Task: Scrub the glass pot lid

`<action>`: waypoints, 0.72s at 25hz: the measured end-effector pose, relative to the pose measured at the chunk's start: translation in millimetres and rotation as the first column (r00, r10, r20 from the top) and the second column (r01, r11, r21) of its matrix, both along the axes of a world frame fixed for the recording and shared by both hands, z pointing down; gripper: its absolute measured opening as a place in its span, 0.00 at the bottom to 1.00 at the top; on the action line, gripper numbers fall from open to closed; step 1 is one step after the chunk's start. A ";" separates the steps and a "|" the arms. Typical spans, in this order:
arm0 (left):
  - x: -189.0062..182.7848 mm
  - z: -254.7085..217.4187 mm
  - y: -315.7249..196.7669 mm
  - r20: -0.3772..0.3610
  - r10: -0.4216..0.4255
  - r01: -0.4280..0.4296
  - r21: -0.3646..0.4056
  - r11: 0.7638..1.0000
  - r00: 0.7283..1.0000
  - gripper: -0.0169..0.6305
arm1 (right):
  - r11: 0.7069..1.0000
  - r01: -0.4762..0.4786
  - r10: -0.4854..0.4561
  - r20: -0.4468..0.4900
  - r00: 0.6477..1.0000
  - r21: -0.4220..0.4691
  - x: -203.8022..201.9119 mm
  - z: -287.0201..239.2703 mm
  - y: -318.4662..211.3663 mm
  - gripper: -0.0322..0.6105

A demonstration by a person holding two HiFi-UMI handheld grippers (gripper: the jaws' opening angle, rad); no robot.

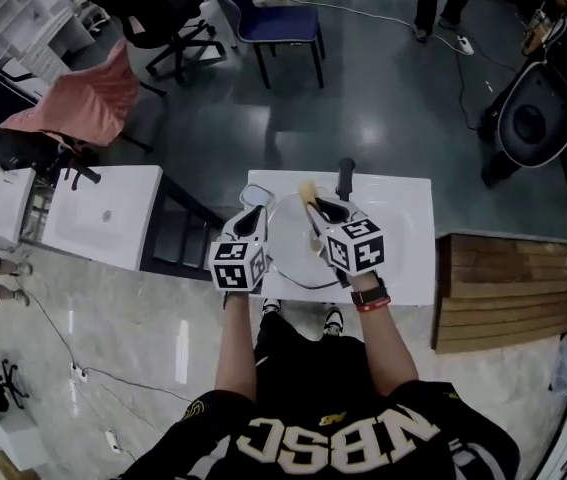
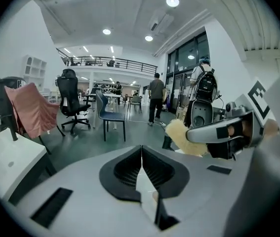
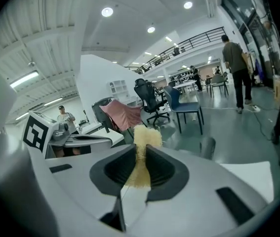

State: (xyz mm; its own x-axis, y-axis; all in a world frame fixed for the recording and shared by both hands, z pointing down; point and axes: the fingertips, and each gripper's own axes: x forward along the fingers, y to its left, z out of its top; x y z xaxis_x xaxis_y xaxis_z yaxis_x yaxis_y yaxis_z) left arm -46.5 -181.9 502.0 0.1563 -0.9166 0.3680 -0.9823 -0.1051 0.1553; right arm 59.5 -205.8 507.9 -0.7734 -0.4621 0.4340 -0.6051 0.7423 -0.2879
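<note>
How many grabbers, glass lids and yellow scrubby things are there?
Grippers: 2, the left gripper and the right gripper
Glass pot lid: 1
Yellow scrubber: 1
Total: 4

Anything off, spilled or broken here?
Nothing stands out. Left tongs clamp the glass lid at its edge, right tongs grip the yellow scrubber, both over the white table. No spill or damage visible.
</note>
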 end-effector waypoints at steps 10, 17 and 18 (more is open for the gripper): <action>-29.4 27.3 -27.4 -0.034 0.084 -0.086 -0.054 0.995 0.996 0.05 | 0.995 -0.021 0.008 -0.126 0.992 -0.102 -42.2 69.4 -4.3 0.16; -38.0 71.1 -26.6 -0.086 0.130 -0.141 -0.140 0.980 0.988 0.05 | 0.988 -0.123 0.104 -0.175 0.979 -0.097 -53.9 114.9 -19.0 0.16; -39.3 80.1 -24.5 -0.098 0.134 -0.148 -0.160 0.976 0.986 0.05 | 0.987 -0.131 0.111 -0.198 0.974 -0.090 -54.8 122.9 -21.9 0.15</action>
State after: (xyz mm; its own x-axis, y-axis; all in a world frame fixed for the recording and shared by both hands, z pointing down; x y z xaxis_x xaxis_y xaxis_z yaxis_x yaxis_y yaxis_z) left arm -85.8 -206.4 582.1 0.3170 -0.8102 0.4931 -0.9417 -0.2070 0.2653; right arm 4.6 -227.6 630.8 -0.6125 -0.4928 0.6181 -0.7398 0.6328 -0.2285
